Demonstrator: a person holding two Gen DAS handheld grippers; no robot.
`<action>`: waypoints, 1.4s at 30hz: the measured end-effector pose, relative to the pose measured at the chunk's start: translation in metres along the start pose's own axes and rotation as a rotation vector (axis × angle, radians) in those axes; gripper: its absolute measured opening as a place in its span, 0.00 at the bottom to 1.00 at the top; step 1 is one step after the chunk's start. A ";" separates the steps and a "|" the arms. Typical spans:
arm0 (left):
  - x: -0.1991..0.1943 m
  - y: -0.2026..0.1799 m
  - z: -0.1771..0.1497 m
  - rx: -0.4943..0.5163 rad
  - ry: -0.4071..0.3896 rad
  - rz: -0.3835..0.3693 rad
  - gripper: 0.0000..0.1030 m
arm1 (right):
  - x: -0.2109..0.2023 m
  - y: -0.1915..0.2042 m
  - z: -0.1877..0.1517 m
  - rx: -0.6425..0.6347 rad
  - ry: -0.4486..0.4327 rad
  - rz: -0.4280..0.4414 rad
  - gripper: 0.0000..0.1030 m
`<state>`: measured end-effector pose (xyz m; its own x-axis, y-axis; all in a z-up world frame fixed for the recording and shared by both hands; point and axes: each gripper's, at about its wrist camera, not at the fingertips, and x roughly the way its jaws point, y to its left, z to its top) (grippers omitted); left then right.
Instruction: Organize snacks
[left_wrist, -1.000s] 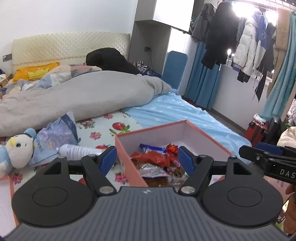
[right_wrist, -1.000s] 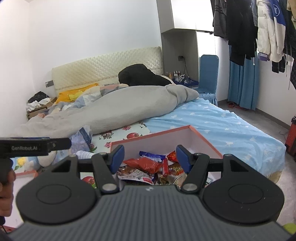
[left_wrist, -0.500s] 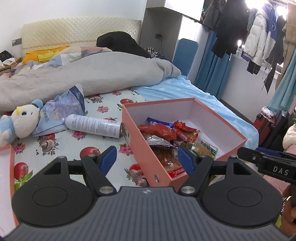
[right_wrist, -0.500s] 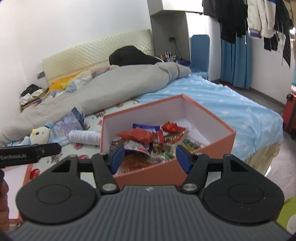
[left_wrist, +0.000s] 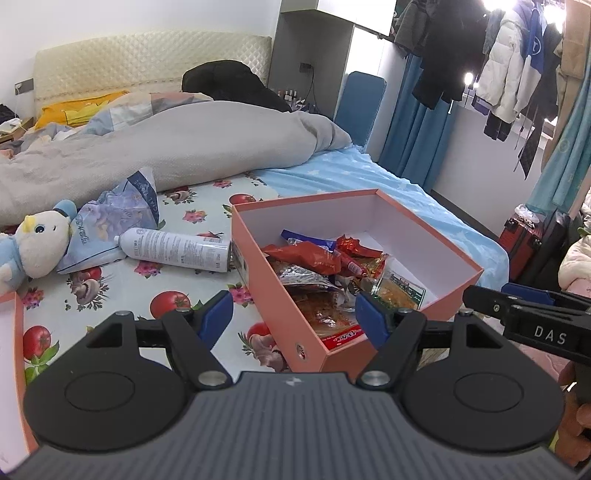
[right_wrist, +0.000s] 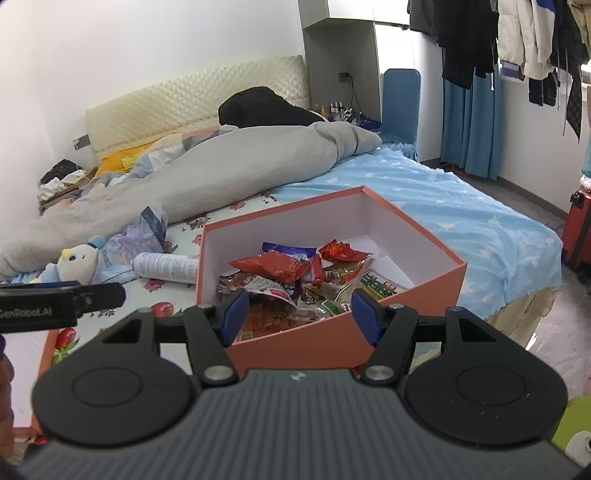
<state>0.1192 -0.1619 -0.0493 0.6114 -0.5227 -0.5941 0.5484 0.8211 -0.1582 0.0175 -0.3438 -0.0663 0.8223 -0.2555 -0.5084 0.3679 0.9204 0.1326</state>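
Currently, both grippers stand apart from the snacks, jaws spread, nothing between the pads.

1. Left gripper: open, empty, aimed down at the near left corner of the box. One blue pad sits over the floral sheet, the other over the box interior.
2. Right gripper: open, empty, aimed at the box's near wall, approx. centred on the snack pile.
3. Legible text: "DAS" on the right gripper's side, seen at the right edge of the left wrist view; "GenRobot.AI" (first letter partly cut) on the left gripper's side, seen at the left edge of the right wrist view. Print on snack wrappers and on the spray can is too small to read.
4. Task items: snacks lie heaped inside 1 orange box w/ white lining, on the bed. Exact qty cannot be told; wrappers overlap. Red, blue, silver and green/orange packs are visible.
5. Other items, counted:
   - 1 white spray can, lying flat, its end just beside the box's left wall.
   - 1 plush toy, left of the can.
   - 1 crumpled blue bag, between toy and can.
   - 1 grey duvet across the bed.
   - 1 red suitcase on the floor, right.
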 end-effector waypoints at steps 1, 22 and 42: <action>0.000 0.000 0.000 0.000 -0.001 -0.001 0.75 | -0.001 0.000 0.001 0.003 -0.002 -0.001 0.62; -0.016 -0.007 0.006 0.023 -0.023 0.002 0.75 | -0.014 -0.001 0.007 0.007 -0.005 0.018 0.62; -0.028 -0.005 0.012 0.021 -0.030 -0.007 0.75 | -0.020 0.002 0.012 0.001 -0.017 0.015 0.62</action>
<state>0.1063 -0.1540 -0.0220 0.6239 -0.5356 -0.5691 0.5645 0.8124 -0.1458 0.0072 -0.3404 -0.0454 0.8353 -0.2464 -0.4914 0.3556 0.9239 0.1412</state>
